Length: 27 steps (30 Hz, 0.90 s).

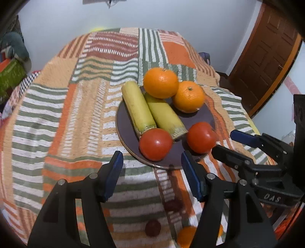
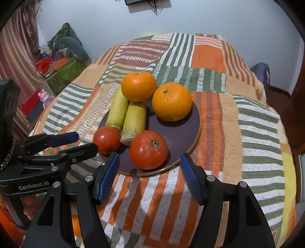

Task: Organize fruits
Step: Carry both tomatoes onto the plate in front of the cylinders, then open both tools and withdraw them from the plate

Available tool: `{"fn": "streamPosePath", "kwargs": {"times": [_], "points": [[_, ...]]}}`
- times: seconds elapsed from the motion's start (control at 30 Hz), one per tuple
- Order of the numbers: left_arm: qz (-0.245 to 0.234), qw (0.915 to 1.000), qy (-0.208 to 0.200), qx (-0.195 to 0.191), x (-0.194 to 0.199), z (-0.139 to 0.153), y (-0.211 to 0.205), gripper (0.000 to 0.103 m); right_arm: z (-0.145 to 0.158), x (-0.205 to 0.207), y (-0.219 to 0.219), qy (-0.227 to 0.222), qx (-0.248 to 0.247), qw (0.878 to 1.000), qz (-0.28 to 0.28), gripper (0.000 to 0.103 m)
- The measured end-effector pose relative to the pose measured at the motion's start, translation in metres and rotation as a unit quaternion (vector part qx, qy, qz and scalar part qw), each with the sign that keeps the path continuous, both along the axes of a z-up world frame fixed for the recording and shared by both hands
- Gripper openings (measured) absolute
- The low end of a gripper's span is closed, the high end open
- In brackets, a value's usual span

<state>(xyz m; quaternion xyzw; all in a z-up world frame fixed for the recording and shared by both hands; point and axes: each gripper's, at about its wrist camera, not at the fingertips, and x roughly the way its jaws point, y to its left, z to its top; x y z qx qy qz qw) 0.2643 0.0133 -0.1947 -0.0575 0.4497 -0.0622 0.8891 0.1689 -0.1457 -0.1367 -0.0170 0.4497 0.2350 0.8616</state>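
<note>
While fruit sits on plate [image 2: 190,126]; both hand-held grippers [image 1: 151,175] [image 2: 149,175] agape, empty.

A: Pale blue wall [image 2: 209,17] behind, brown panelled door [image 1: 266,57] at the right.
B: And left, a striped curtain [image 2: 17,57], a green box [image 2: 64,74], clutter, perhaps a stuffed toy [image 2: 72,47].
A: Patchwork blanket [image 2: 247,124] over everything.
</note>
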Motion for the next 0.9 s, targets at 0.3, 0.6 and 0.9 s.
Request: {"fn": "streamPosePath", "kwargs": {"times": [0.3,0.6,0.9], "points": [[-0.007,0.9992,-0.037,0.011,-0.050,0.038,0.000,0.067,0.033,-0.042,-0.007,-0.042,-0.002,0.999,-0.003,0.063],[-0.011,0.9983,-0.051,0.024,-0.101,0.050,-0.001,0.072,0.045,-0.082,-0.003,-0.058,-0.009,0.998,0.006,0.064],[-0.005,0.9995,-0.024,0.022,-0.130,0.025,0.009,0.079,0.012,-0.103,0.009,-0.019,-0.023,0.999,0.025,0.064]]}}
